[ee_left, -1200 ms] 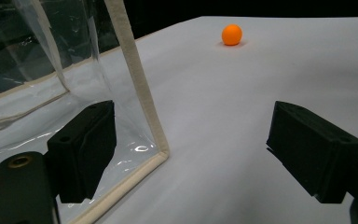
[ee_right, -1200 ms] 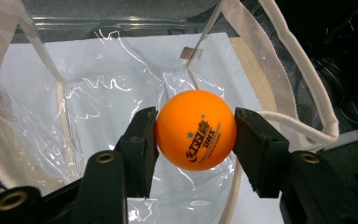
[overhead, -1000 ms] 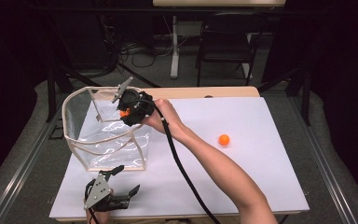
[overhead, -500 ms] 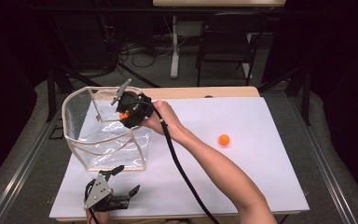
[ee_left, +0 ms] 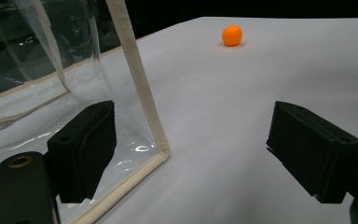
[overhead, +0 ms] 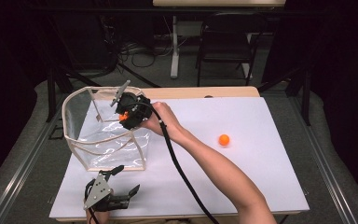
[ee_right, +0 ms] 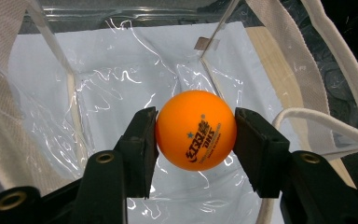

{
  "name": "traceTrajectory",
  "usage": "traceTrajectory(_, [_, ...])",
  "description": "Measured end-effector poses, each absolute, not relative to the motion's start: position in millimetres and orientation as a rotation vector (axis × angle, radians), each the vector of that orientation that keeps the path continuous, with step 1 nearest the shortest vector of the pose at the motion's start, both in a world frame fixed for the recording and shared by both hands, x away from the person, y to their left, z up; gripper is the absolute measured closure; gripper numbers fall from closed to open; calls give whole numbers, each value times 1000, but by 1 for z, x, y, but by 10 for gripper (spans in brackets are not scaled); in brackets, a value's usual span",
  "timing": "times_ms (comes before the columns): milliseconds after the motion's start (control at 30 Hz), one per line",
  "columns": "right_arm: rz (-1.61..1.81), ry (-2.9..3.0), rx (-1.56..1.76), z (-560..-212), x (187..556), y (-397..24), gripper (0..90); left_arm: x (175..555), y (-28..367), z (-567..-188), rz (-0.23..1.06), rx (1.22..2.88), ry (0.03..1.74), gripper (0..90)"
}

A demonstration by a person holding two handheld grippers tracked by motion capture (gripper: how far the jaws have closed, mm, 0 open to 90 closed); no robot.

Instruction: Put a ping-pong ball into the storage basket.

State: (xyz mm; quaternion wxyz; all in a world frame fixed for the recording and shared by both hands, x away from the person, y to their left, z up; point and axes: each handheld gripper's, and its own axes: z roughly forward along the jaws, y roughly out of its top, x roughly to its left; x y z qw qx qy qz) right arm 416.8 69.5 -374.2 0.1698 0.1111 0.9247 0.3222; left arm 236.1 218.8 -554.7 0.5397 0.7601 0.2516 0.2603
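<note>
White table (overhead: pixel 261 186) sitting in a dark room, chair (overhead: pixel 223 46) and cables behind. Right gripper (ee_right: pixel 196 128) is pinching a ball (ee_right: pixel 196 129) between both jaws, hanging over the open clear bag (overhead: pixel 81 140). Left gripper (overhead: pixel 121 184) is resting by the near table edge, jaws spread, empty. Two orange balls: second ball (overhead: pixel 223 139) lying on the table, well apart. One bag.

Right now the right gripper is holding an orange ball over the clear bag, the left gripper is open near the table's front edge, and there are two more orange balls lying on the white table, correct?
Not quite: the high view shows one more orange ball on the white table, not two. The right gripper does hold an orange ball over the clear bag, and the left gripper is open near the front edge.
</note>
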Motion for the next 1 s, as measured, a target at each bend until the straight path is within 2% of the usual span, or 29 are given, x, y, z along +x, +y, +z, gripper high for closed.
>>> traceTrajectory(267, [929,2620,323,-373,417,68,498,236,219,-555,619,1805,599,157])
traceTrajectory(500, [964,2611,360,-373,419,64,386,237,219,-555,616,1808,599,157])
traceTrajectory(833, [1062,2587,399,-364,418,53,167,236,219,-555,618,1804,600,157])
traceTrajectory(1000, [1111,2580,399,-359,416,45,148,236,219,-555,618,1807,597,157])
